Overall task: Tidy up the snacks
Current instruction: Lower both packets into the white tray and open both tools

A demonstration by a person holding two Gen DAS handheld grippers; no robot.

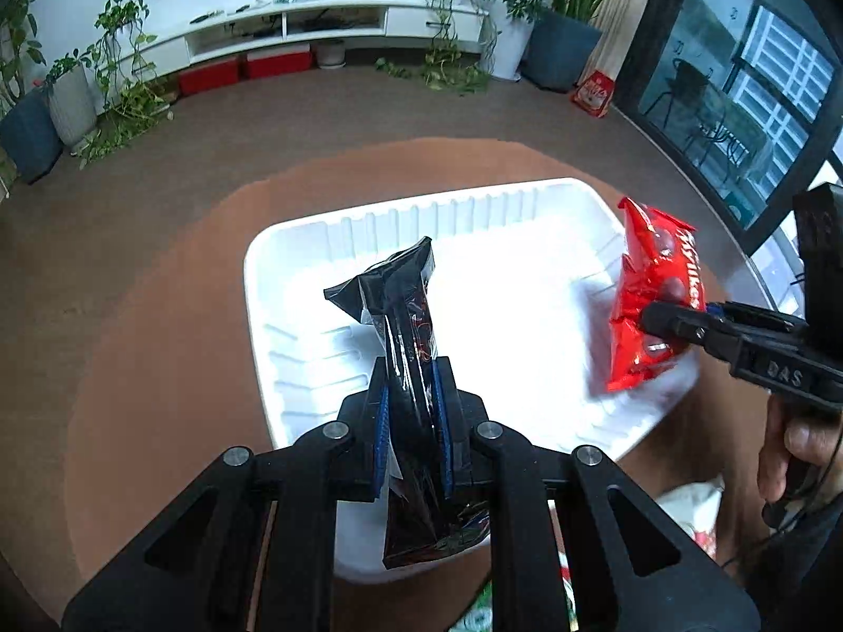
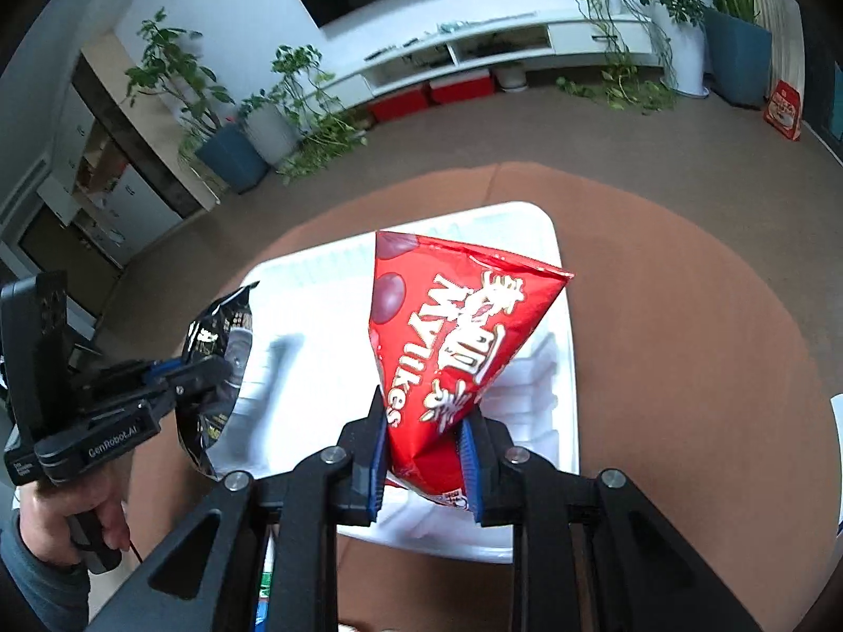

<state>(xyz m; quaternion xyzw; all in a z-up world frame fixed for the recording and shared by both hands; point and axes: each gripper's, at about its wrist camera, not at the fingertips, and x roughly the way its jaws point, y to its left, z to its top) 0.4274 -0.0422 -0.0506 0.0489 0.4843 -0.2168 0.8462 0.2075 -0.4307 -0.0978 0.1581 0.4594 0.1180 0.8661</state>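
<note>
My left gripper (image 1: 412, 374) is shut on a black snack bag (image 1: 405, 316) and holds it edge-on above the near part of a white ribbed tray (image 1: 474, 210). My right gripper (image 2: 425, 411) is shut on a red Mylikes bag (image 2: 453, 326) and holds it upright over the tray's (image 2: 558, 368) right side. The red bag (image 1: 653, 284) and the right gripper (image 1: 658, 324) also show at the right of the left wrist view. The black bag (image 2: 221, 358) and left gripper (image 2: 211, 374) show at the left of the right wrist view.
The tray sits on a round brown table (image 1: 158, 316). More snack packets (image 1: 690, 516) lie at the table's near edge. Beyond the table are carpet, potted plants (image 1: 68, 95) and a white TV cabinet (image 1: 295, 26). A glass door (image 1: 737, 95) is at the right.
</note>
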